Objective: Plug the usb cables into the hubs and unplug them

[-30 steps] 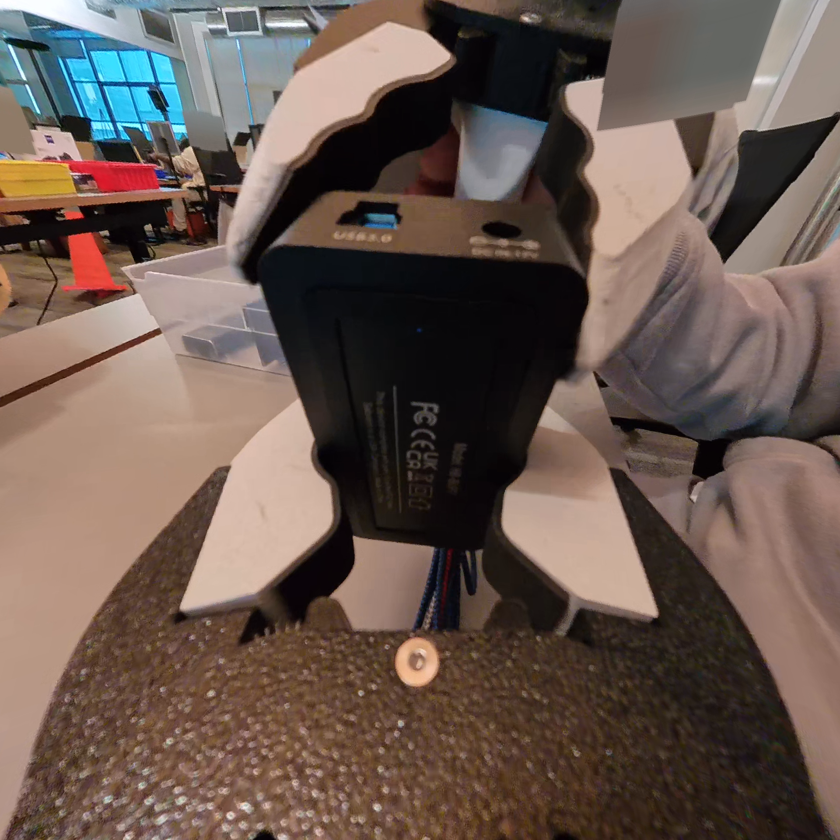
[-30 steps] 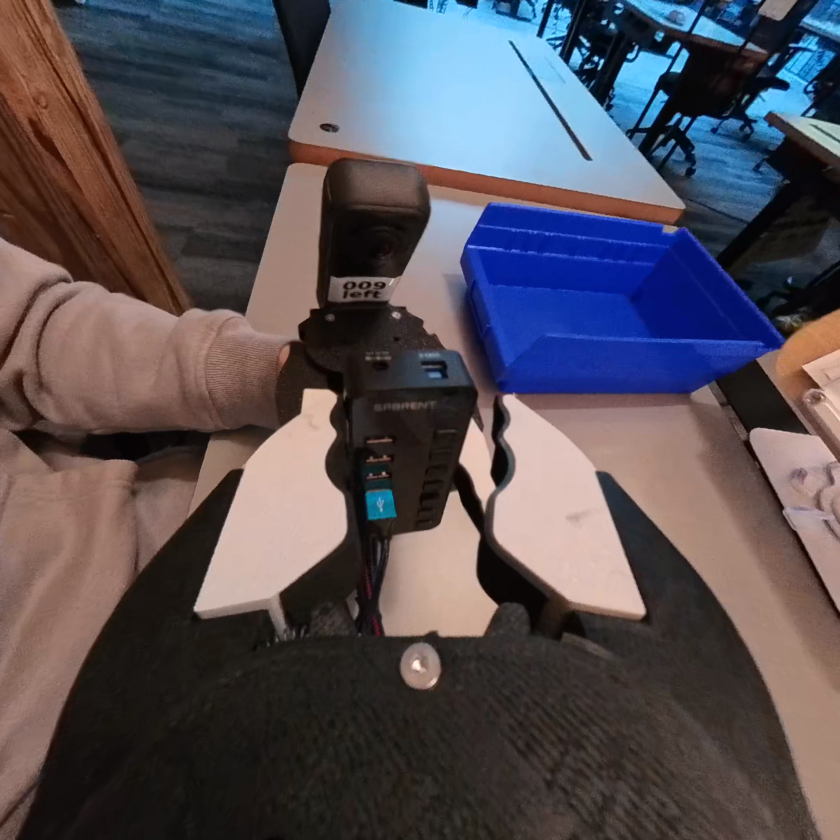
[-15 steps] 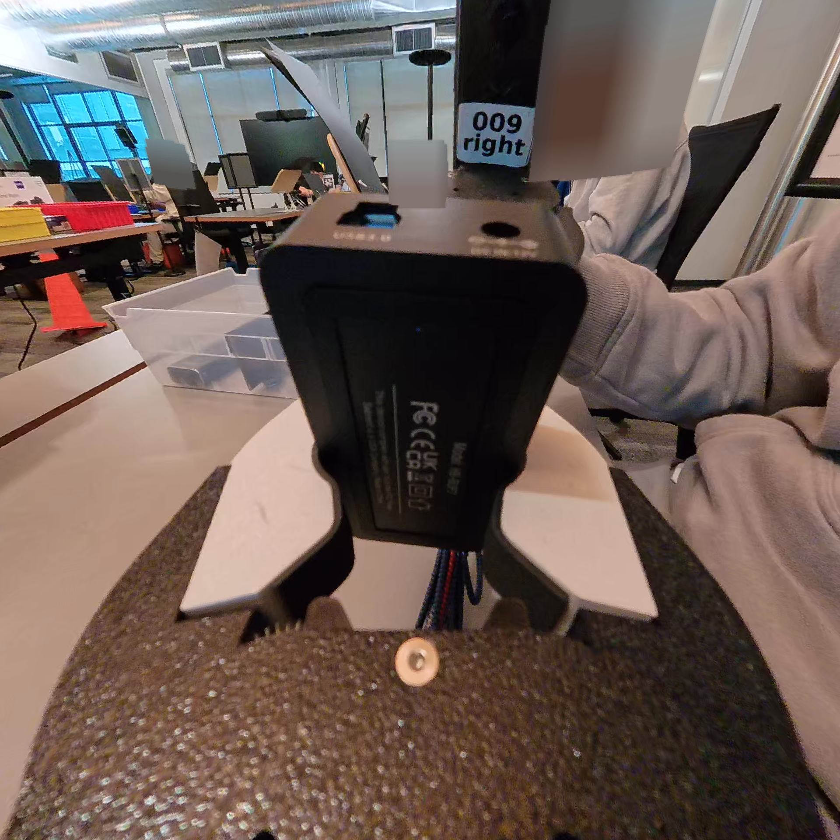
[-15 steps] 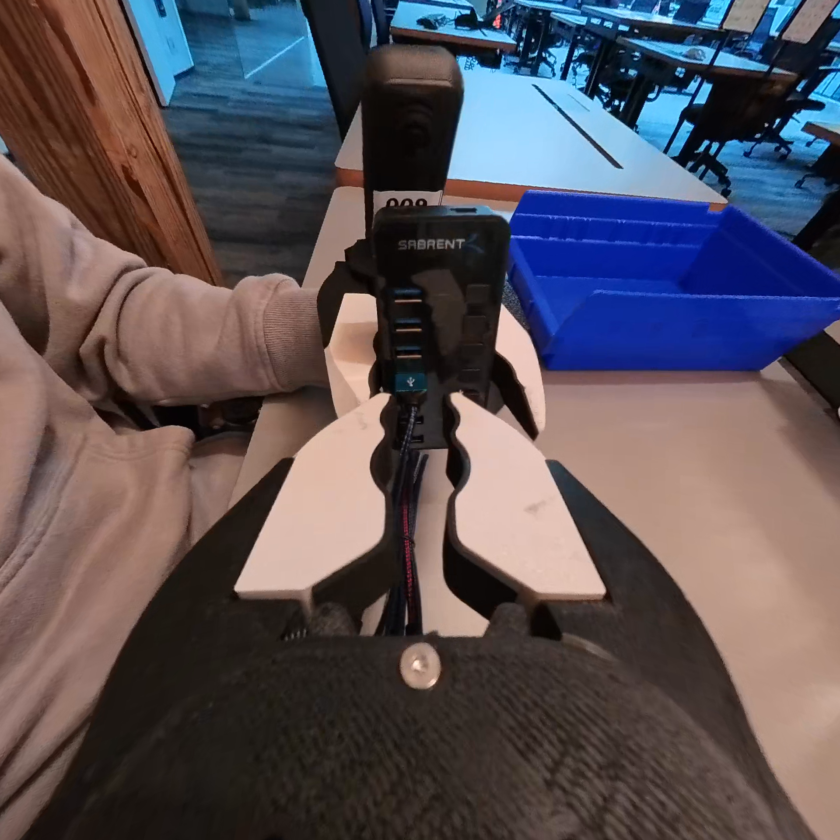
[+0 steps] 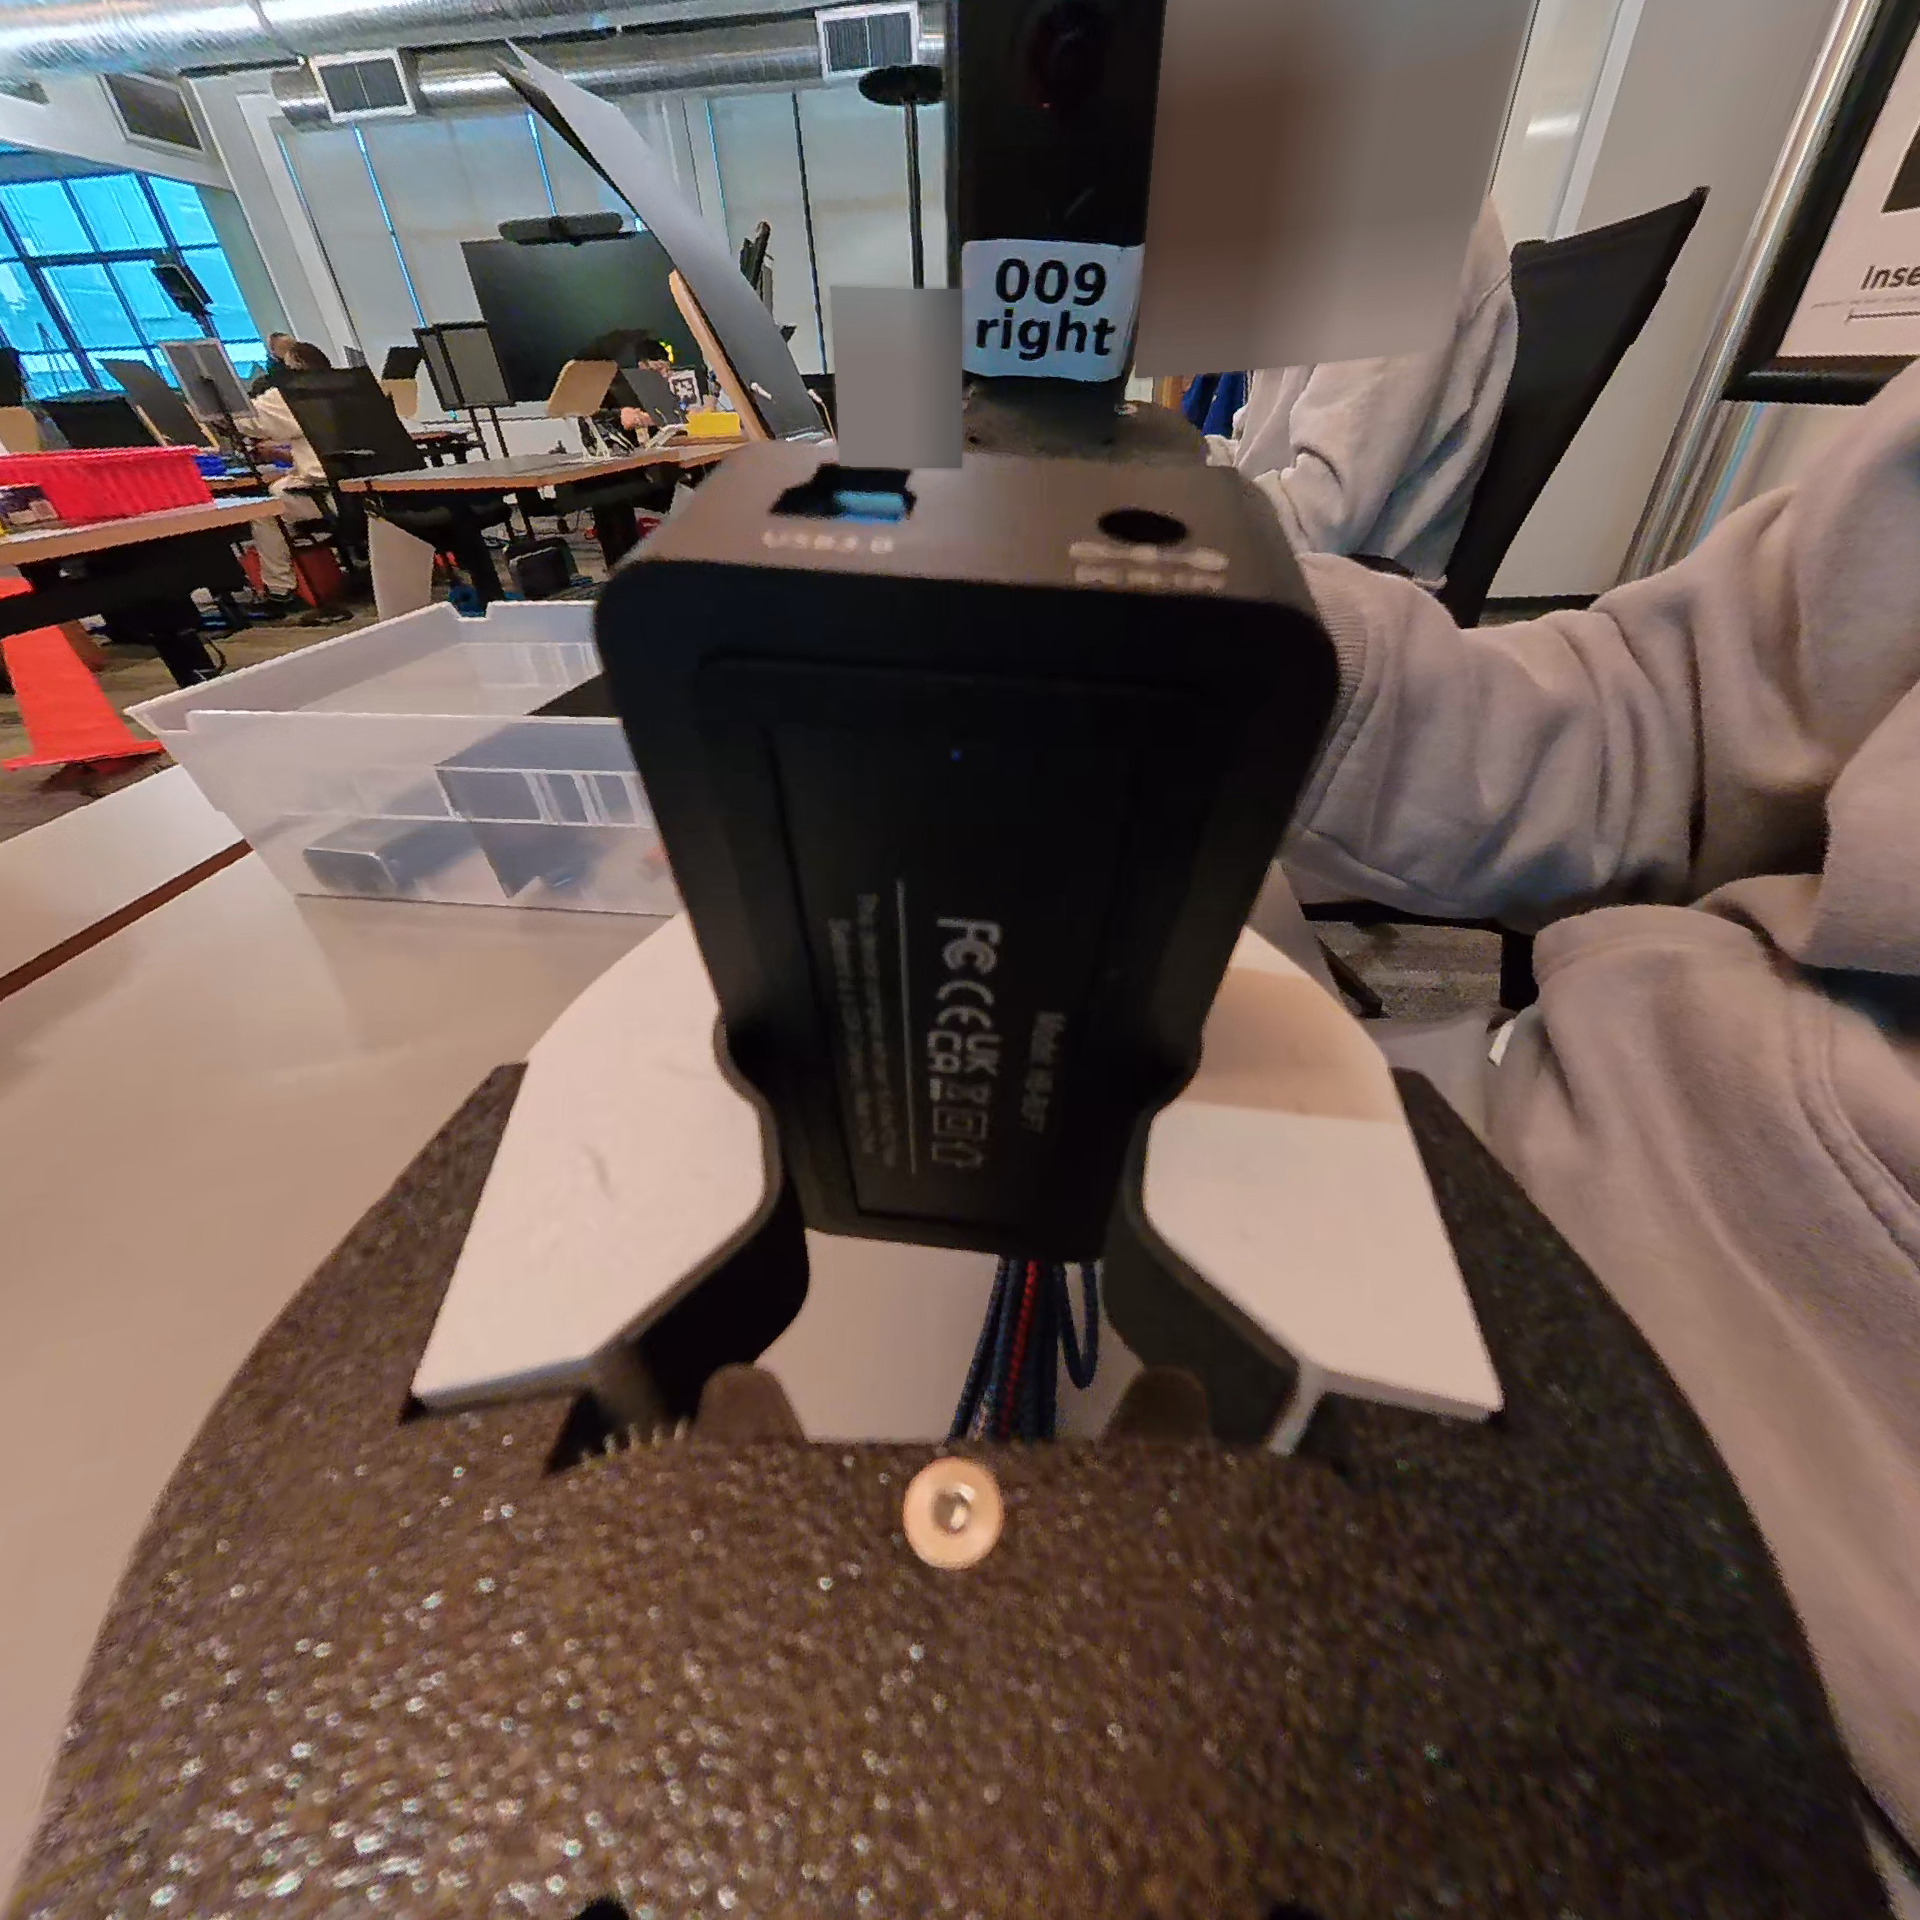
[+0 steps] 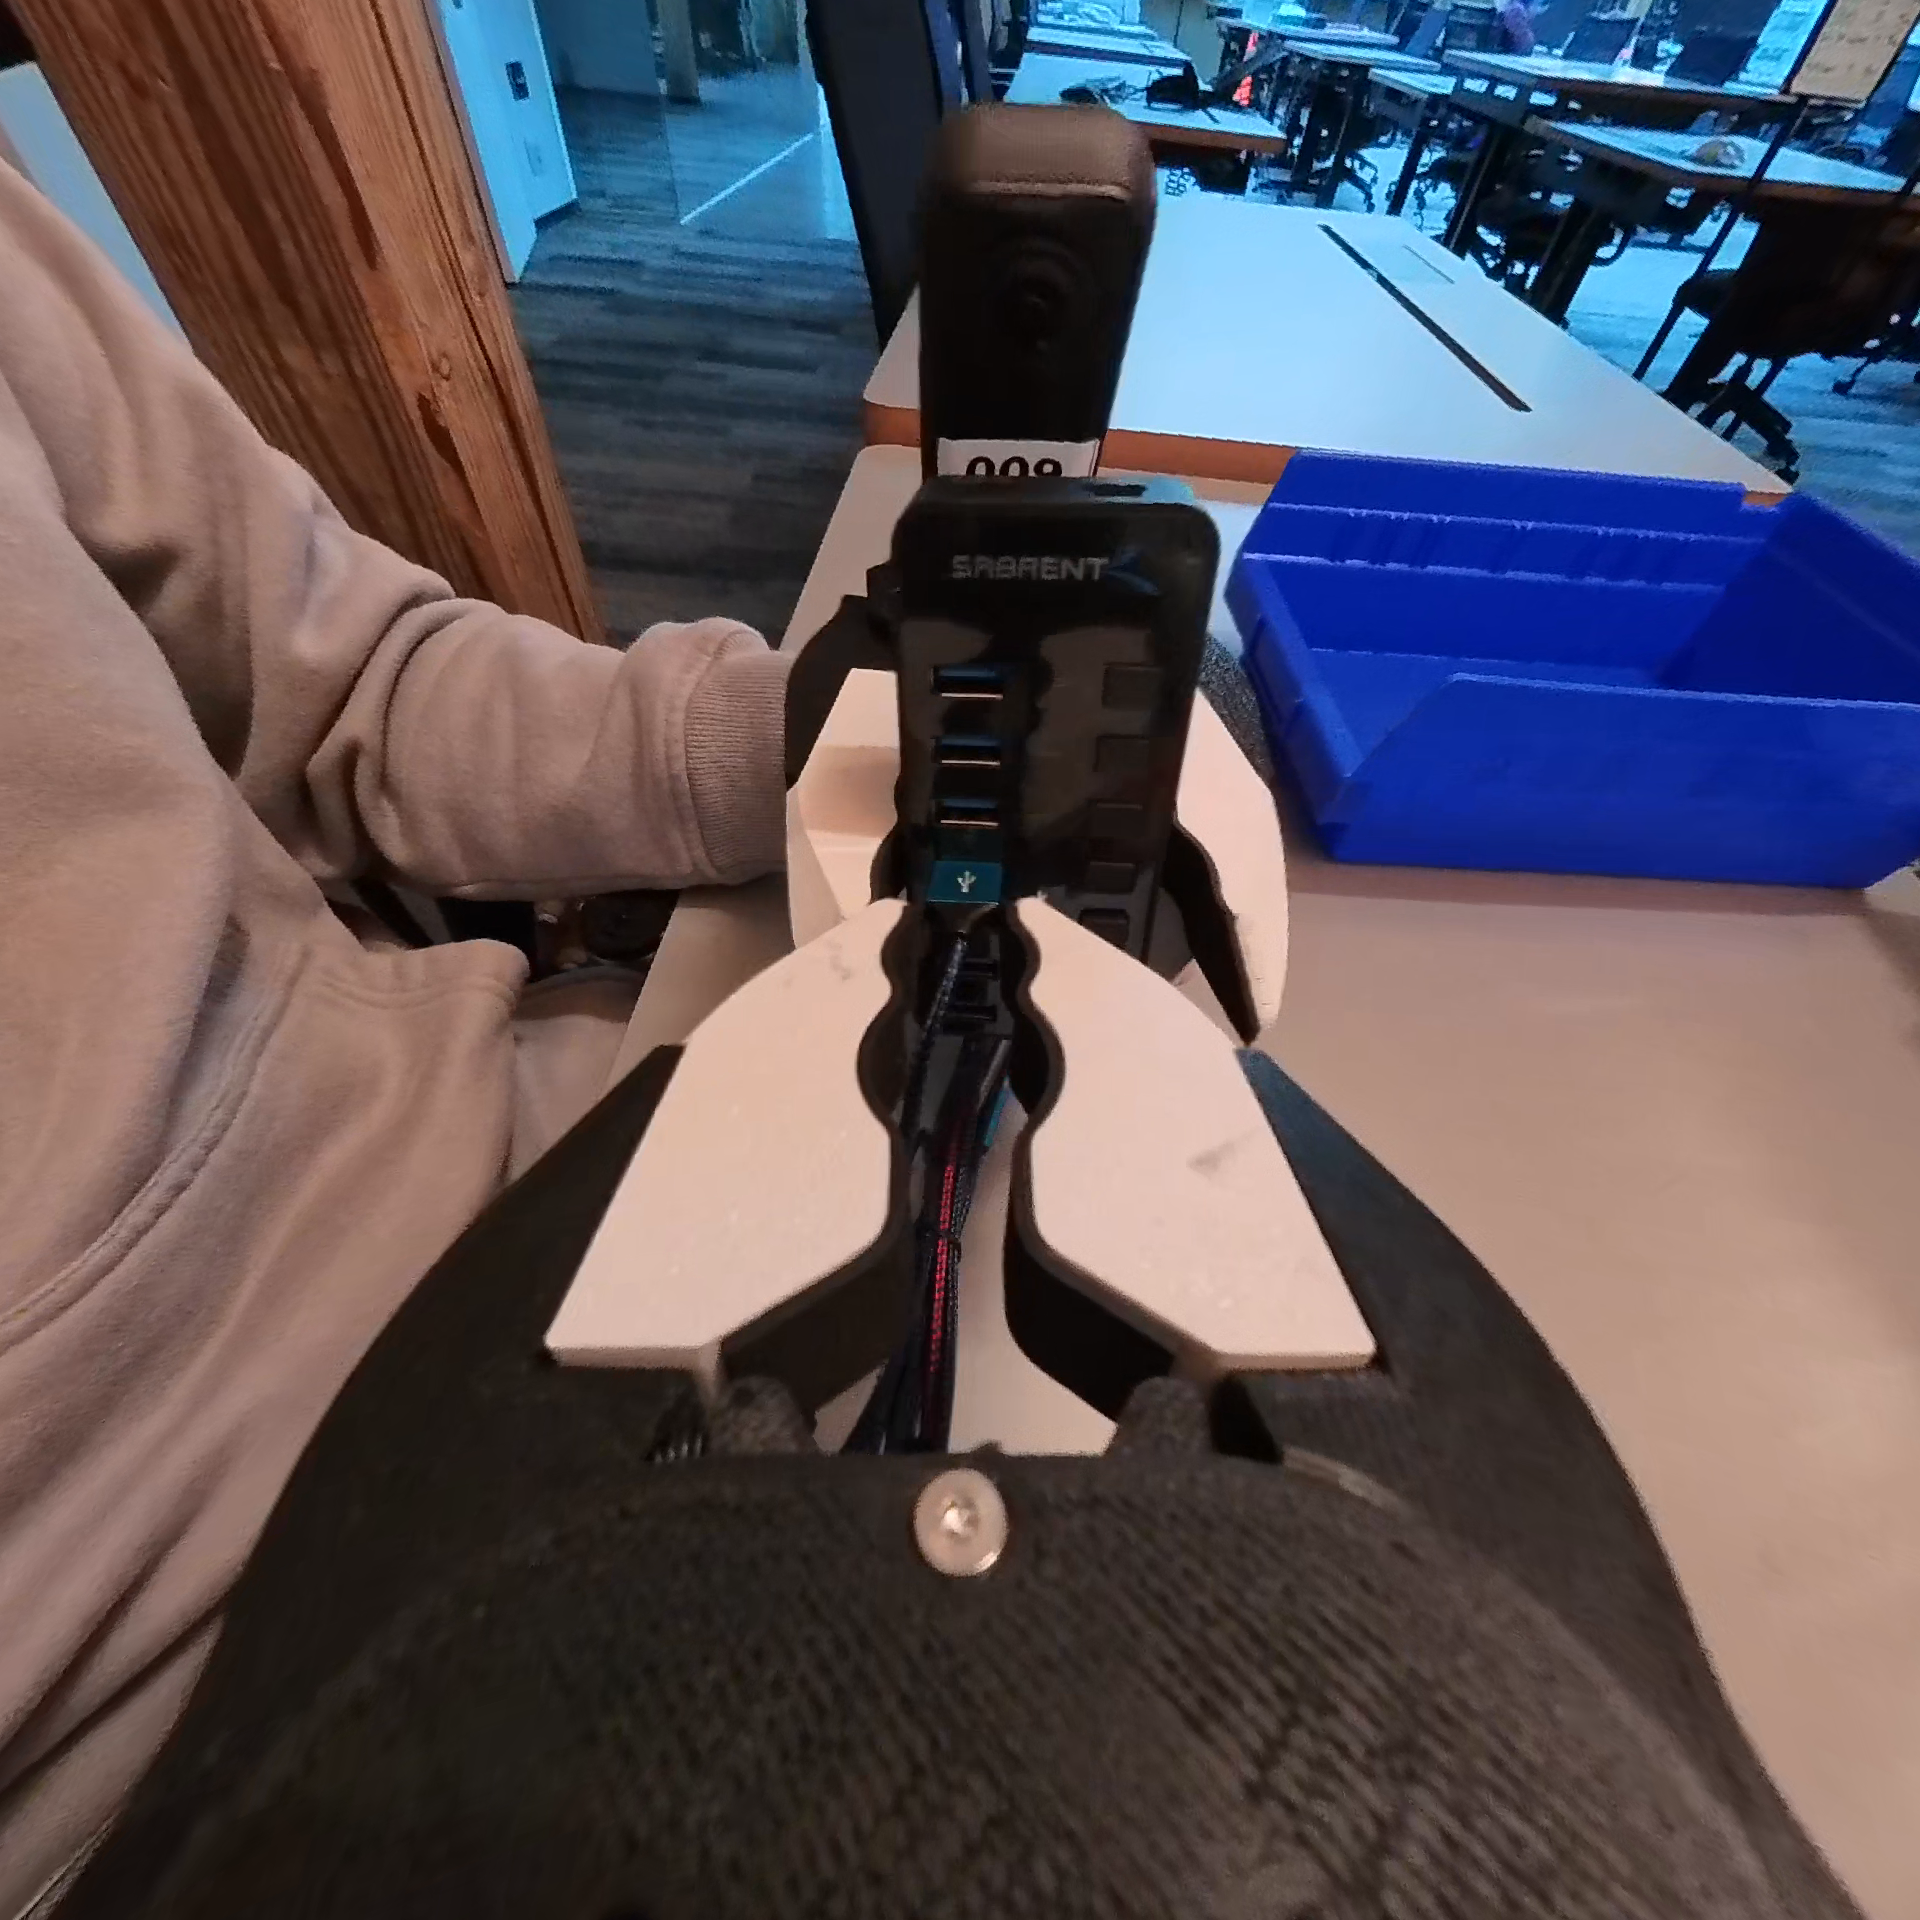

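My left gripper (image 5: pixel 966 987) is shut on a black USB hub (image 5: pixel 966 831) and holds it upright above the table, back face toward its camera. In the right wrist view the hub (image 6: pixel 1049 665) shows its column of ports, with a teal USB plug (image 6: pixel 964 881) seated in a lower port. My right gripper (image 6: pixel 961 920) is shut around the braided cable (image 6: pixel 940 1195) just below that plug. The cable strands hang under the hub in the left wrist view (image 5: pixel 1023 1340). The left gripper's fingers (image 6: pixel 831 831) flank the hub's lower half.
A blue bin (image 6: pixel 1558 707) stands on the table to the right of the hub. A clear plastic bin (image 5: pixel 395 748) with dark blocks sits at the far left. A wooden post (image 6: pixel 312 260) and the person's grey sleeves (image 6: pixel 468 727) are at the left.
My right gripper went from wide open to shut around the cable under the teal plug. The left gripper tipped the hub more upright and kept its hold.
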`<state>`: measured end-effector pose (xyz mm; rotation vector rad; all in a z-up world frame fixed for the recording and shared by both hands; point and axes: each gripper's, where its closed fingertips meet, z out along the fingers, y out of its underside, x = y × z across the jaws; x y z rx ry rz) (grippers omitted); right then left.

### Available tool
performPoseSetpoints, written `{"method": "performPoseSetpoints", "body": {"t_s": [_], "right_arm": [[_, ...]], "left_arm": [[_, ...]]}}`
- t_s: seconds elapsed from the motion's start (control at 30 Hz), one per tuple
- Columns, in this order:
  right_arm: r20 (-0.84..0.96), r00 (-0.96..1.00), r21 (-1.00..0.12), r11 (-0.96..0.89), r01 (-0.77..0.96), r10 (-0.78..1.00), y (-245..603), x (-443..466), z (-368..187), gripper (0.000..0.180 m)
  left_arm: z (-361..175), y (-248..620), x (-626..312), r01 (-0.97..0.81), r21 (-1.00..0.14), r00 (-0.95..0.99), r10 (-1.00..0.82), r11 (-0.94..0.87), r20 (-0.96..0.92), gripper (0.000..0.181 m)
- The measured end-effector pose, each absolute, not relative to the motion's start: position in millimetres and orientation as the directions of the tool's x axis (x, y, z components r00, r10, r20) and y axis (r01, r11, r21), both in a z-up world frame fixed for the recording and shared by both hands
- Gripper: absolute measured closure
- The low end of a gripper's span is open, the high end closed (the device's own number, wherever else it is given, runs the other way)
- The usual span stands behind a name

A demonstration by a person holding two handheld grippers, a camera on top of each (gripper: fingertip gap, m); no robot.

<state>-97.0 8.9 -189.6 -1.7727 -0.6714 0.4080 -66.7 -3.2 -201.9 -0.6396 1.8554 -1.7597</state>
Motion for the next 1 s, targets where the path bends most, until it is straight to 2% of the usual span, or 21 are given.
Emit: {"method": "performPoseSetpoints", "body": {"t_s": [0.27, 0.37, 0.47, 0.8, 0.93, 1.0], "right_arm": [[0.171, 0.859, -0.935, -0.196, 0.297, 0.483, 17, -89, -184, 0.173], [0.219, 0.839, -0.903, -0.223, 0.368, 0.499, 12, -89, -189, 0.173], [0.165, 0.831, -0.924, -0.210, 0.318, 0.531, 9, -89, -184, 0.173], [0.098, 0.823, -0.941, -0.217, 0.259, 0.560, 9, -86, -187, 0.174], [0.144, 0.817, -0.914, -0.241, 0.326, 0.558, 5, -87, -188, 0.174], [0.135, 0.835, -0.921, -0.244, 0.304, 0.534, 7, -83, -185, 0.173]], "left_arm": [[-195, 10, -60, 0.036, -0.999, -0.711, -0.703, -0.004, -0.023, 0.109], [-201, 6, -61, 0.027, -0.999, -0.718, -0.694, 0.038, -0.046, 0.109], [-195, 2, -62, 0.043, -0.999, -0.739, -0.674, -0.015, -0.022, 0.109], [-192, 4, -59, 0.037, -0.999, -0.714, -0.700, -0.013, -0.017, 0.109], [-191, 2, -61, 0.072, -0.997, -0.722, -0.691, -0.019, -0.039, 0.109], [-189, 2, -58, 0.063, -0.997, -0.723, -0.691, -0.046, -0.013, 0.109]]}}
